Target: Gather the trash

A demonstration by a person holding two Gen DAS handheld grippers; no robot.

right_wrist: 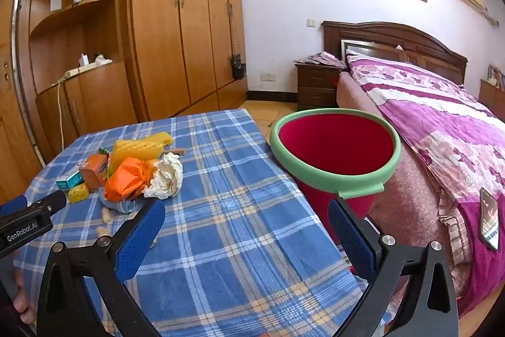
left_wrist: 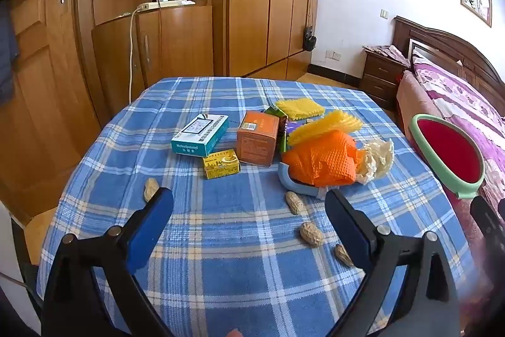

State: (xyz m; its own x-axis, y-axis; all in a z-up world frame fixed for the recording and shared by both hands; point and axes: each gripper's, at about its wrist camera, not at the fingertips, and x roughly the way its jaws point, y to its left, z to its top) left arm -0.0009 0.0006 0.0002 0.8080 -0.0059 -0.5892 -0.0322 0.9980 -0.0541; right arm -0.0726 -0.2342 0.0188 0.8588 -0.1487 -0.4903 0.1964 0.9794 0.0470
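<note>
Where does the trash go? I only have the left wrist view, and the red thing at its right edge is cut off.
Observer: It is a red bucket with a green rim, standing beside the table, between it and the bed.
Operator: Anything in it?
Observer: The inside that shows looks bare red; its bottom is hidden.
Operator: Is the right gripper holding something?
Observer: No. The right gripper is open over the tablecloth, with nothing between its fingers.
</note>
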